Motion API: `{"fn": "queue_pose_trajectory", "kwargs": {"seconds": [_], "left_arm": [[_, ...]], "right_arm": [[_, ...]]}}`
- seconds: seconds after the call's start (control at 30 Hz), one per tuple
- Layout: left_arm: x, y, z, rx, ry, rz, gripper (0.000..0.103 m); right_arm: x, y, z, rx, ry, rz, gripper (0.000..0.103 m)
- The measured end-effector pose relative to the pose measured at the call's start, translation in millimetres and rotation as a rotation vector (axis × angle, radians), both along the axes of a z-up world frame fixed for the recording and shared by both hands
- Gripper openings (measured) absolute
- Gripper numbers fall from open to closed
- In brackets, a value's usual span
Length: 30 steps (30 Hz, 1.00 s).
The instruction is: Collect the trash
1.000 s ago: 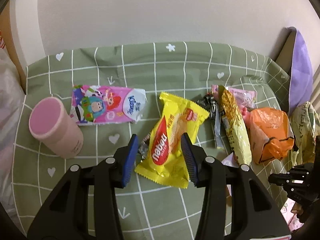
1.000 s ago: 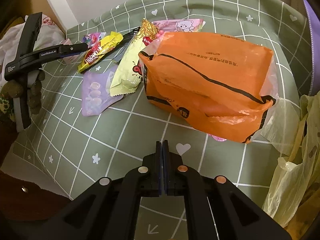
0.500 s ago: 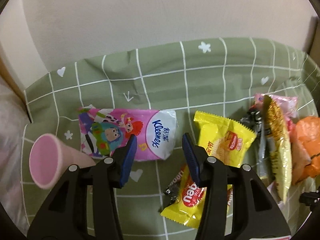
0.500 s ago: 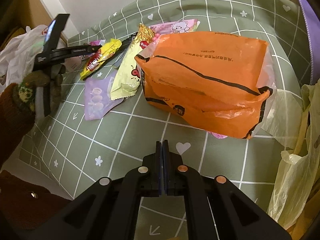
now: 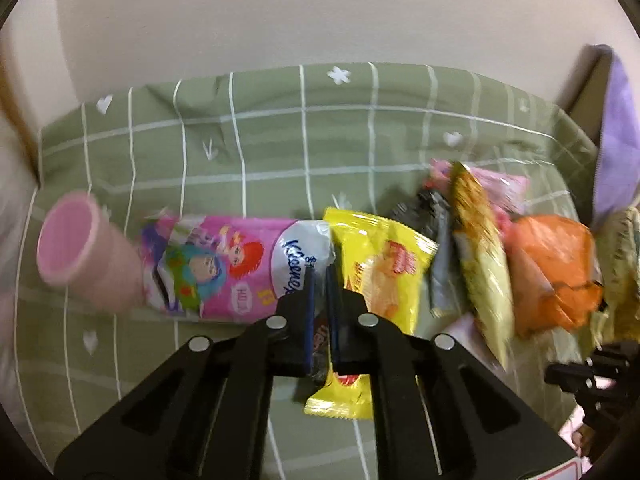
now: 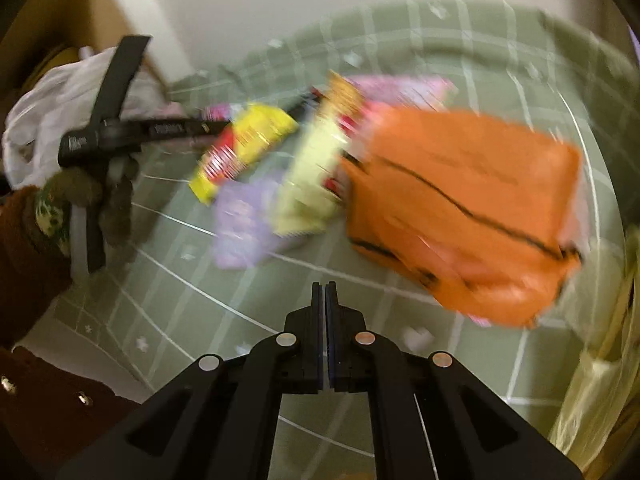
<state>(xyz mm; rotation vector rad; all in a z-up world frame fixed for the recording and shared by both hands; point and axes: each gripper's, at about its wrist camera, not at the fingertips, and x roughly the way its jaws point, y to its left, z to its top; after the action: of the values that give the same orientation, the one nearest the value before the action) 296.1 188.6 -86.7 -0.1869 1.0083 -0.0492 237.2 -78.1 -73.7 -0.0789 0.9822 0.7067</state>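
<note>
A green checked cloth (image 5: pixel 280 152) with white hearts and flowers covers the surface, which backs onto a plain pale wall (image 5: pixel 320 12). Litter runs across it: a pink cup (image 5: pixel 80 256) on its side at the left, a pink tissue pack (image 5: pixel 224 268) touching it, a yellow snack wrapper (image 5: pixel 380 268) in the middle, then a grey-black wrapper (image 5: pixel 436 248), a long yellow-green packet (image 5: pixel 480 264) and an orange plastic bag (image 5: pixel 552 276) to the right. A purple cushion (image 5: pixel 616 132) stands at the far right edge.

The left gripper (image 5: pixel 320 280) has just been closing, and its jaws now stand nearly together, pinching the near edge of the tissue pack where it meets the yellow snack wrapper; a small dark wrapper (image 5: pixel 320 340) shows between the blue pads lower down.

The right gripper (image 6: pixel 324 292) is pressed fully together, nothing in it, hovering over bare cloth in front of the orange plastic bag; this view is blurred.

A gloved hand (image 6: pixel 84 196) carries the left gripper at the cloth's left edge. Open cloth lies behind the litter, towards the wall, and a pale yellow bag (image 6: pixel 600 360) crowds the right side
</note>
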Motion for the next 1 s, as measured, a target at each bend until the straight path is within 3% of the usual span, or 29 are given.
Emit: {"fn": "queue_pose_trajectory", "kwargs": {"seconds": [0.23,0.4,0.73,1.0], "left_arm": [[-61,-1,17,-0.116,-0.02,-0.009,0.006],[-90,8,23,-0.089,-0.03,0.027,0.025],[-121,26,23,-0.074,-0.036,0.114,0.035],[-113,38,25,-0.031,-0.059,0.12,0.041]], "right_arm": [[10,32,17,0.037,-0.027,0.061,0.004],[11,62,21,0.014,-0.048,0.115,0.004],[10,102,24,0.022,-0.054,0.171,0.004],[-8,92,20,-0.044,-0.076,0.196,0.004]]}}
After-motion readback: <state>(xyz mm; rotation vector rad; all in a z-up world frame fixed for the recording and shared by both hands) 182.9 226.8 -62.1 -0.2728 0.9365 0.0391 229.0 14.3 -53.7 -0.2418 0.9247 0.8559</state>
